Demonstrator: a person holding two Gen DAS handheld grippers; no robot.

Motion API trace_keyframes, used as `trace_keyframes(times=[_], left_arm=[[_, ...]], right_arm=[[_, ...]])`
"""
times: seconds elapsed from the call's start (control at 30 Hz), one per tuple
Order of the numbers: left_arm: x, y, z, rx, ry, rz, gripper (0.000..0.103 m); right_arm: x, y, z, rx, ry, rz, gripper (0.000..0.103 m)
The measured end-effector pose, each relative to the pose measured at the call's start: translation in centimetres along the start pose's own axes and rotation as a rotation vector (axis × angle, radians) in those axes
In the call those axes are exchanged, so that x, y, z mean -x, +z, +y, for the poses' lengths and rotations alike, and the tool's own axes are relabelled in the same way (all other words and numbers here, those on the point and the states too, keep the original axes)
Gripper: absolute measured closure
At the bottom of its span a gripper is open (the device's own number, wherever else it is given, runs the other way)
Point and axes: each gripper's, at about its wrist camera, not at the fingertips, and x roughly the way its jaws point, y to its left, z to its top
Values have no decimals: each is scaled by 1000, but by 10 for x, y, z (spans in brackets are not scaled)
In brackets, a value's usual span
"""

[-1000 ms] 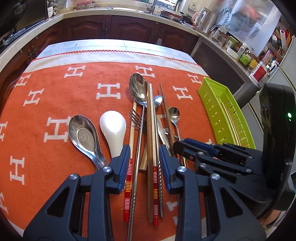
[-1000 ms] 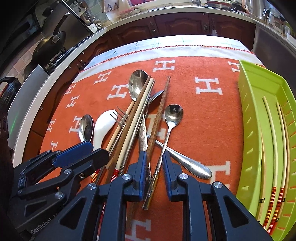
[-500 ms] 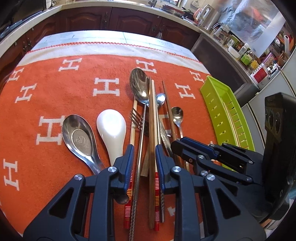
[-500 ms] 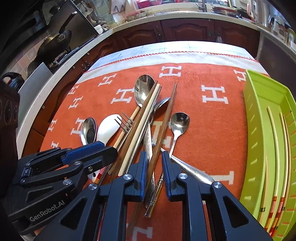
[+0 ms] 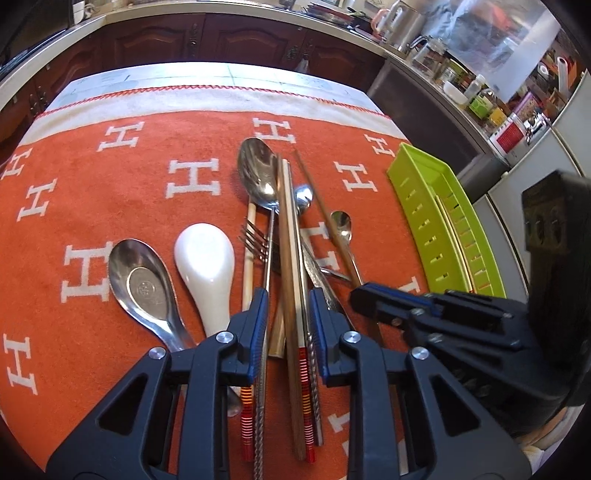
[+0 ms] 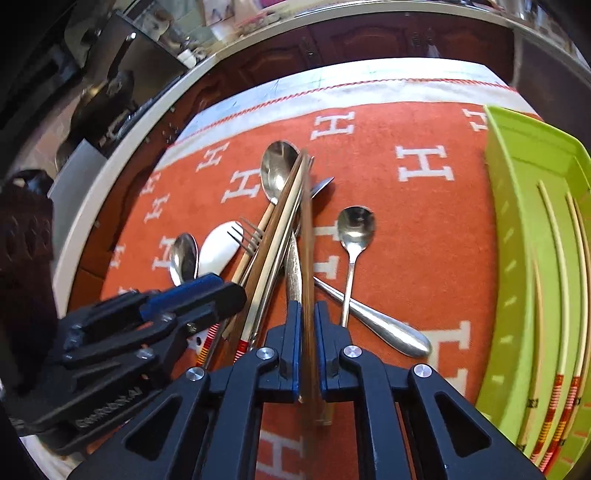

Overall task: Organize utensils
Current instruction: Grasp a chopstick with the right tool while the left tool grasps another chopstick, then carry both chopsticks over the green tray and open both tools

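A pile of utensils lies on the orange cloth: a large steel spoon (image 5: 258, 173), a fork (image 5: 255, 240), several chopsticks, a small spoon (image 6: 355, 225), a white ceramic spoon (image 5: 205, 258) and a steel soup spoon (image 5: 142, 284). My left gripper (image 5: 286, 306) straddles a wooden and a pale chopstick (image 5: 291, 266), jaws narrowed around them with gaps on both sides. My right gripper (image 6: 306, 314) is nearly shut around a dark wooden chopstick (image 6: 306, 236). The green tray (image 6: 517, 221) at right holds several chopsticks.
The orange cloth with white H marks (image 5: 192, 177) covers the table. Dark cabinets and a counter (image 5: 221, 33) run behind it. The right gripper's body (image 5: 461, 317) sits close beside my left one.
Both grippers have narrowed their jaws. The left moved forward over the chopsticks. The right shifted from the small spoon's handle onto the dark chopstick, which has swung toward upright in view.
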Motion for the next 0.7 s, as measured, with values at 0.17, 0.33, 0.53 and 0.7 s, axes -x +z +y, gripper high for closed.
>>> trace_keyframes(times=[0.17, 0.33, 0.53, 0.7], left_arm=[[-7, 1, -2, 0, 3, 20, 86], [-14, 0, -4, -1, 3, 39, 92], [-18, 0, -6, 5, 9, 31, 98], [-16, -1, -8, 11, 32, 21, 98]], right_arm=[[16, -1, -5, -22, 21, -23, 96], [26, -2, -10, -33, 34, -38, 96], [30, -6, -13, -47, 36, -44, 96], [33, -7, -16, -59, 43, -48, 96]])
